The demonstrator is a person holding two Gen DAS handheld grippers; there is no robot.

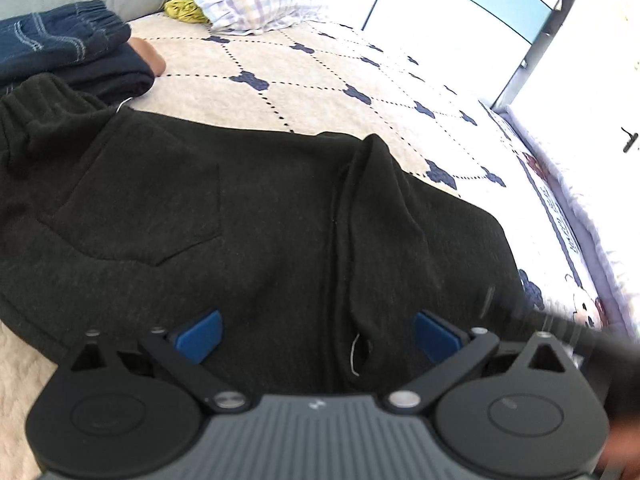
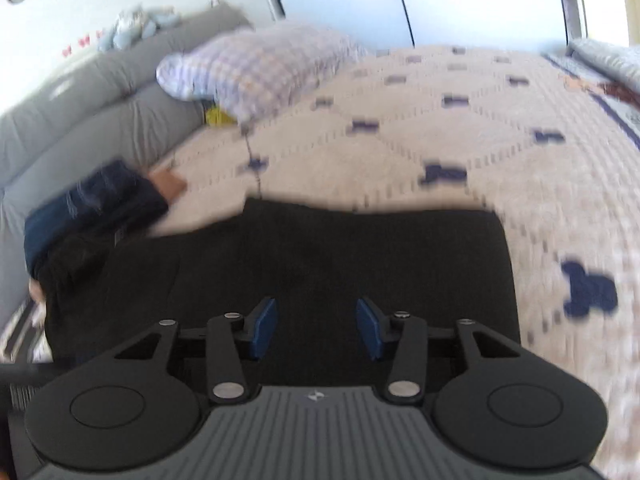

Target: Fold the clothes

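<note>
My left gripper (image 1: pixel 318 336) and right gripper (image 2: pixel 316 328) hover, jaws apart and empty, over the black trousers (image 1: pixel 240 216) on the bed (image 1: pixel 320 80).

The right hand-held gripper (image 2: pixel 316 328) hangs with its blue pads apart and nothing between them over a black garment (image 2: pixel 320 264) spread on the bed (image 2: pixel 440 120). Beyond, up-left, lie folded dark blue clothes (image 2: pixel 100 204) and a checked pillow (image 2: pixel 256 68).

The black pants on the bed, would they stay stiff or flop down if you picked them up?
The black pants would probably flop: a soft ridge has bunched up across them. They look thick and fuzzy, so likely not slippery. They should not roll away.
</note>
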